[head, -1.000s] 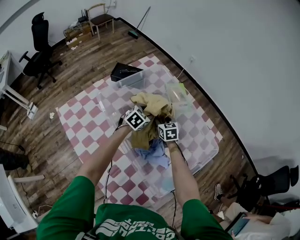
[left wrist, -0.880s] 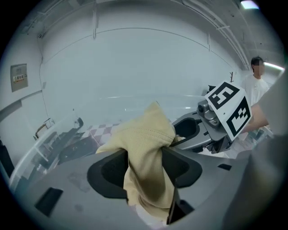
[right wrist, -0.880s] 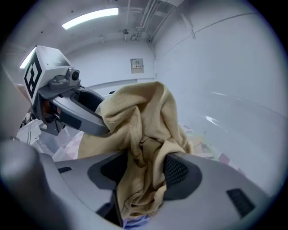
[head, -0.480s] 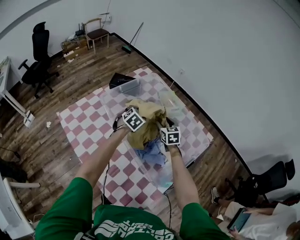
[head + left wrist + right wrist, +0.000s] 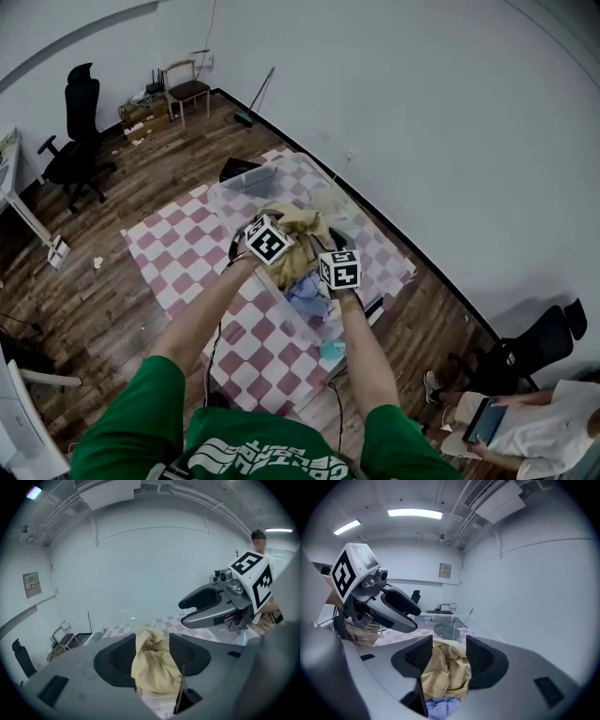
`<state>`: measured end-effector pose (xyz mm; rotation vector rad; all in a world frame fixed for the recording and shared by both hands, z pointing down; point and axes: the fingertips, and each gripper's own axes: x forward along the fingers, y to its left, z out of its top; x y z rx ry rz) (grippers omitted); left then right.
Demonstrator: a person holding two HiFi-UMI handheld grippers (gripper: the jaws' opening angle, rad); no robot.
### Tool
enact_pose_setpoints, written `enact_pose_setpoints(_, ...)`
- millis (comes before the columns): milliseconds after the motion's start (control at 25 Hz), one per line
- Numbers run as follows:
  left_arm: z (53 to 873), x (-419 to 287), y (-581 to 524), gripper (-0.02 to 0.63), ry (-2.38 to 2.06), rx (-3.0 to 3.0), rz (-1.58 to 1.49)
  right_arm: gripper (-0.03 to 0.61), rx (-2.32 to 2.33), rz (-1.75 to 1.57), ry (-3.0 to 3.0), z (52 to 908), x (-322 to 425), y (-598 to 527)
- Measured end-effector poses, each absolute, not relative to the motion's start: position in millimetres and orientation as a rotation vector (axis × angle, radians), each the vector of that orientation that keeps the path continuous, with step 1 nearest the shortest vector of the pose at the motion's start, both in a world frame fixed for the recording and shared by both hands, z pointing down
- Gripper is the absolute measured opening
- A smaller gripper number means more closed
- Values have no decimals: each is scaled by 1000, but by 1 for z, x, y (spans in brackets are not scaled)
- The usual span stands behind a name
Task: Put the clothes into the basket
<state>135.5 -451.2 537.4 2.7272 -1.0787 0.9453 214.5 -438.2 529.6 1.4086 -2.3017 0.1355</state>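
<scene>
A: Where is the tan crumpled cloth garment (image 5: 302,223)?

B: Up in the air, bunched between both tools over the clear plastic basket (image 5: 281,183). The left tool (image 5: 152,641) pinches one fold, and its jaws have just been closing on that fold. The right tool (image 5: 449,646) pinches another. Its jaws have just opened a little, yet the cloth fills the gap between its pads.

A: What lies under it?

B: A light blue garment (image 5: 307,292), just below the tan one. I cannot tell whether they touch.

A: Anything crowding the tools?

B: Only each other, since they sit close side by side. The basket stands on a pink-and-white checked mat (image 5: 178,253) spread over the dark wooden floor (image 5: 94,309), near the white wall (image 5: 422,122).

A: And farther off?

B: A black office chair (image 5: 80,122), a wooden chair (image 5: 187,91) and a broom (image 5: 251,105) leaning on the wall. All three are well apart from the basket. A seated person (image 5: 525,422) is off to the right.
</scene>
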Motion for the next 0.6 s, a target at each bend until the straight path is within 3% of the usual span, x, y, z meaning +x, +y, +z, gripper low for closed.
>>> enact_pose_setpoints(160,503,129,-417,155,-1086,2795,832,220,1446,92,-2336,499,203,-408)
enact_pose_setpoints(360,475,112,-367,46,-1083,2860,691,53,1528,65,-2374,469,190,-359)
enact_pose_setpoints(600,456,87,-304,5,-1047,2892,529,9,1536,-15,-2395,448,161,-293)
